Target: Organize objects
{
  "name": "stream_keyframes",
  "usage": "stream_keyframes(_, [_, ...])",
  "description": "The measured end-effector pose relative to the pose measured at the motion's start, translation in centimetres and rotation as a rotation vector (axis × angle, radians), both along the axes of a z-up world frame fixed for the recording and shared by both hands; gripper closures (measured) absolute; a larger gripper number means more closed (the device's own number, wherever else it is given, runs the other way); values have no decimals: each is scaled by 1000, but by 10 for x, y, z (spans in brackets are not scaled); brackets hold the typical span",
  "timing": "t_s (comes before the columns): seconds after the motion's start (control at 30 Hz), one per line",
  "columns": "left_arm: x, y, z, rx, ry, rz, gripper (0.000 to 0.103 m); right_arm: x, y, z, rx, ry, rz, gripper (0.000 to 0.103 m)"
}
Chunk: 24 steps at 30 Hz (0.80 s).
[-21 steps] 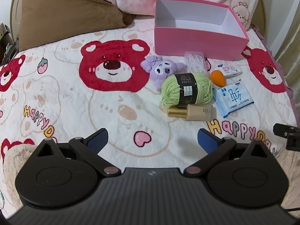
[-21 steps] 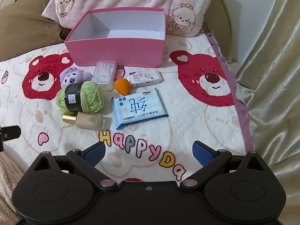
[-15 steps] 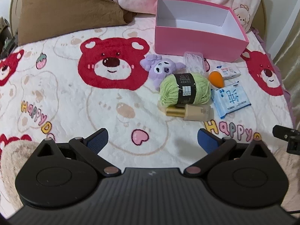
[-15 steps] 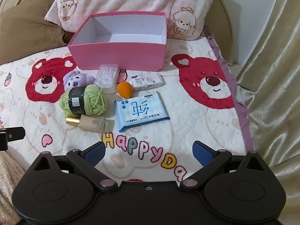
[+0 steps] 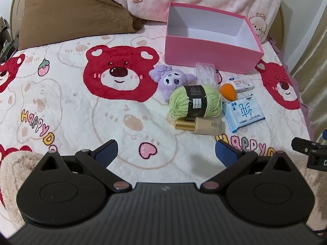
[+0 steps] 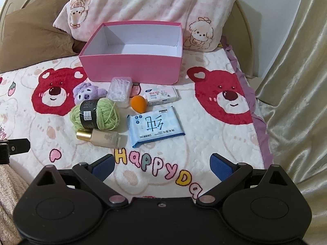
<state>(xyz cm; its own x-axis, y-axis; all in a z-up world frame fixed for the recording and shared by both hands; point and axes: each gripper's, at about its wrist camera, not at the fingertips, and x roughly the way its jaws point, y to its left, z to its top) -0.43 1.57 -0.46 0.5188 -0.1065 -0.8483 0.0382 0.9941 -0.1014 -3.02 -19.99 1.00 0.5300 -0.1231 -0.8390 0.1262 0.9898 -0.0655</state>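
An open pink box [image 5: 210, 58] [image 6: 132, 68] stands on the bed, its inside bare. In front of it lie a purple plush [image 5: 173, 79] [image 6: 86, 92], a clear plastic case [image 5: 205, 74] [image 6: 119, 89], green yarn [image 5: 196, 102] [image 6: 95, 114], an orange sponge [image 5: 229, 90] [image 6: 139, 103], a small white packet [image 5: 244, 84] [image 6: 161, 95], a blue wipes pack [image 5: 243, 113] [image 6: 154, 125] and a gold-capped bottle [image 5: 201, 125] [image 6: 99, 138]. My left gripper [image 5: 166, 152] and right gripper [image 6: 161, 166] are open and empty, held above the blanket short of the objects.
A bear-print blanket [image 5: 81, 106] covers the bed. A brown pillow [image 5: 75, 10] and a pink pillow [image 6: 155, 2] lean at the headboard. A curtain [image 6: 296, 81] hangs past the bed's right edge. The right gripper's tip shows in the left wrist view [image 5: 308, 146].
Both grippers have drawn back and risen a little; the objects and box now appear lower and farther in the views. Nothing on the bed has moved.
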Motion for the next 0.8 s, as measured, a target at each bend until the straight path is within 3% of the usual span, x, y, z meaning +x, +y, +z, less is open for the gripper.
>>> stream_keyframes(0.37, [-4, 0, 3, 31, -35, 8, 0, -1, 4, -1, 22, 2, 12, 2])
stream_keyframes(0.57, [-3, 4, 0, -13, -15, 18, 0, 0, 5, -2, 19, 5, 9, 2])
stream_keyframes(0.8, [-2, 1, -4, 6, -14, 20, 0, 0, 4, -3, 8, 10, 13, 2])
